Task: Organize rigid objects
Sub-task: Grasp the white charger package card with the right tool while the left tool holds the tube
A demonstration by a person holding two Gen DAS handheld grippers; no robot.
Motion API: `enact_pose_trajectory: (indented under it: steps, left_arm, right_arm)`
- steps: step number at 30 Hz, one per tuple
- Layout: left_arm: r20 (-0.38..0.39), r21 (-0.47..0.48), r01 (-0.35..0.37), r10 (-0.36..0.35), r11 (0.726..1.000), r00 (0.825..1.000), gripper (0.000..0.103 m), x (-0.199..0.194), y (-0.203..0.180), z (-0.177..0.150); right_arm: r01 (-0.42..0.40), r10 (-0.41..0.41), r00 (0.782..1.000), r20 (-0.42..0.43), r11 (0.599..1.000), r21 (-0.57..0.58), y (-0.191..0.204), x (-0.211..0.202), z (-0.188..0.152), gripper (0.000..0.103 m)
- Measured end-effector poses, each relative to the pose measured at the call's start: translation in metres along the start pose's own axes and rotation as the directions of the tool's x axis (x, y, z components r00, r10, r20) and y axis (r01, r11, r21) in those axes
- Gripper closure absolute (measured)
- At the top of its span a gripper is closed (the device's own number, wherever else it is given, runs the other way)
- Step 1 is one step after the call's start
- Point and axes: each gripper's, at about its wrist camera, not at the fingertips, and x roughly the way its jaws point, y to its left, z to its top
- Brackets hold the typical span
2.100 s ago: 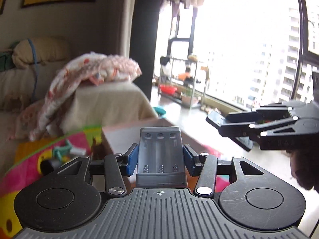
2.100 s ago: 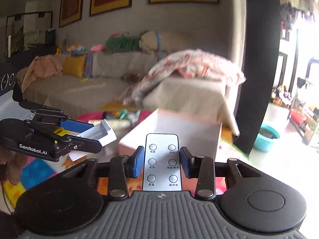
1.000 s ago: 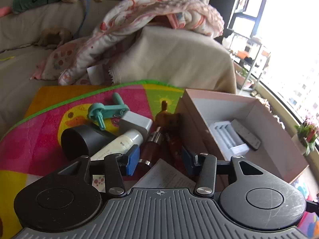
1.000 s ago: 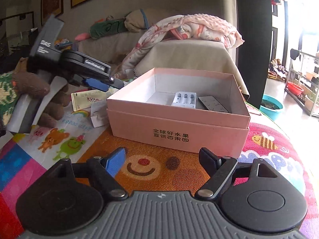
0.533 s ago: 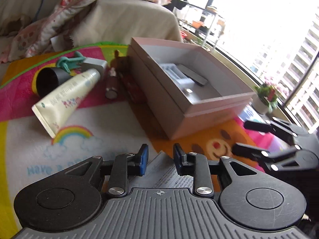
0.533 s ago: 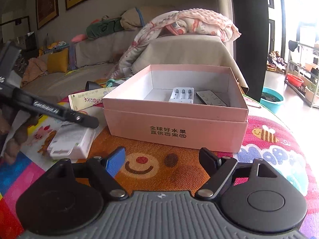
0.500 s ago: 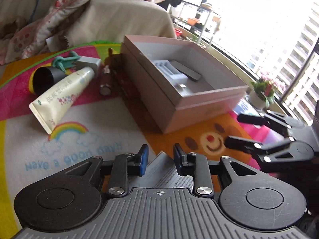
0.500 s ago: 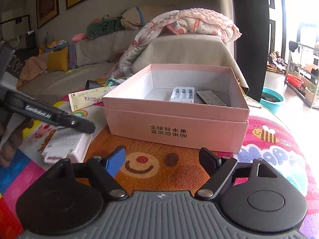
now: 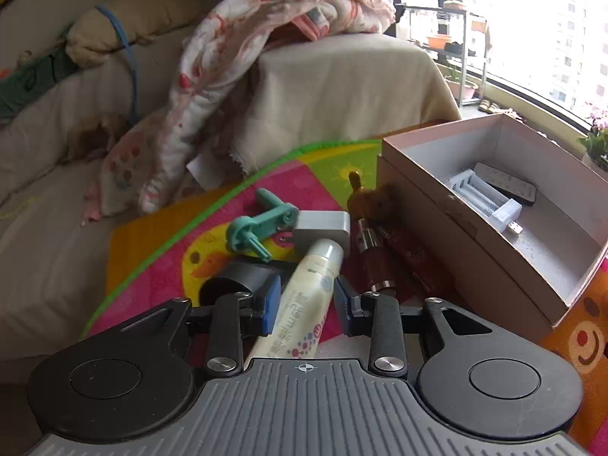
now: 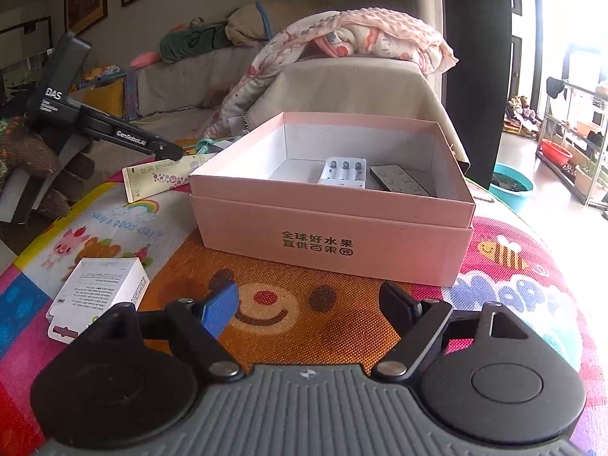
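Note:
My left gripper is open with its blue pads on either side of a cream lotion tube that lies on the play mat; the pads stand apart from the tube. The tube also shows in the right wrist view under the left gripper's tip. An open pink box holds a white battery charger and a dark remote. My right gripper is open and empty, low over the mat in front of the box.
Beside the tube lie a teal plastic part, a grey adapter, a black cylinder and dark red tubes. A small white carton lies on the mat at left. A sofa with blankets is behind.
My left gripper let go of the white carton, which now lies on the mat, and moved back to the lotion tube with its jaws around it. The right gripper has stayed in place.

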Motion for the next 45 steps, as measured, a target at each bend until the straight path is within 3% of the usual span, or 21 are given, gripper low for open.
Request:
enact_pose_trajectory:
  steps: [5, 9, 11, 15, 22, 24, 27, 30, 34, 36, 43, 45]
  left_arm:
    - [-0.044, -0.047, 0.05, -0.052, 0.998, 0.998, 0.061, 0.021, -0.003, -0.013]
    - [-0.011, -0.117, 0.077, -0.079, 0.99, 0.997, 0.066, 0.012, 0.004, -0.024]
    - [-0.009, -0.123, 0.082, -0.084, 0.989, 0.996, 0.076, 0.0, 0.001, -0.032]
    - [-0.004, -0.112, 0.104, -0.105, 0.988, 0.994, 0.076, -0.037, -0.013, -0.062]
    - [-0.015, -0.131, 0.083, -0.086, 0.988, 0.996, 0.076, -0.104, -0.029, -0.124]
    - [-0.016, -0.143, 0.099, -0.102, 0.985, 0.995, 0.075, -0.112, -0.028, -0.132]
    - [-0.022, -0.15, 0.12, -0.125, 0.981, 0.992, 0.075, -0.118, -0.024, -0.135]
    - [-0.028, -0.165, 0.115, -0.121, 0.98, 0.992, 0.073, -0.118, -0.017, -0.134]
    - [-0.024, -0.197, 0.117, -0.124, 0.973, 0.992, 0.074, -0.117, -0.009, -0.135]
    - [-0.018, -0.193, 0.125, -0.131, 0.973, 0.991, 0.073, -0.117, -0.011, -0.135]
    - [-0.01, -0.134, 0.116, -0.118, 0.984, 0.993, 0.066, -0.105, -0.033, -0.124]
    - [-0.009, -0.133, 0.148, -0.15, 0.98, 0.989, 0.066, -0.103, -0.042, -0.12]
  right_arm:
    - [-0.005, 0.006, 1.0, -0.02, 1.0, 0.016, -0.002, 0.003, 0.001, 0.021]
    - [-0.009, 0.01, 0.999, -0.031, 1.0, 0.028, -0.004, 0.005, 0.001, 0.021]
    - [-0.01, 0.011, 0.999, -0.036, 0.999, 0.032, -0.005, 0.006, 0.001, 0.021]
    - [-0.009, 0.01, 0.999, -0.036, 0.999, 0.035, -0.005, 0.006, 0.002, 0.021]
    - [0.03, -0.03, 0.999, -0.025, 1.0, -0.003, 0.008, 0.003, 0.005, 0.021]
    - [-0.065, 0.065, 0.998, -0.016, 0.998, 0.022, 0.019, -0.005, 0.01, 0.021]
    - [-0.275, 0.275, 0.961, -0.033, 0.961, 0.013, 0.048, -0.014, 0.019, 0.021]
    - [-0.344, 0.339, 0.937, -0.085, 0.937, -0.06, 0.086, -0.007, 0.019, 0.021]
    - [-0.337, 0.312, 0.937, -0.158, 0.926, -0.171, 0.12, 0.009, 0.008, 0.021]
    - [-0.316, 0.289, 0.946, -0.148, 0.925, -0.21, 0.123, 0.008, 0.001, 0.027]
    - [-0.213, 0.193, 0.975, -0.108, 0.95, -0.228, 0.084, -0.015, -0.001, 0.033]
    - [-0.163, 0.142, 0.984, -0.111, 0.963, -0.215, 0.066, -0.021, -0.004, 0.033]
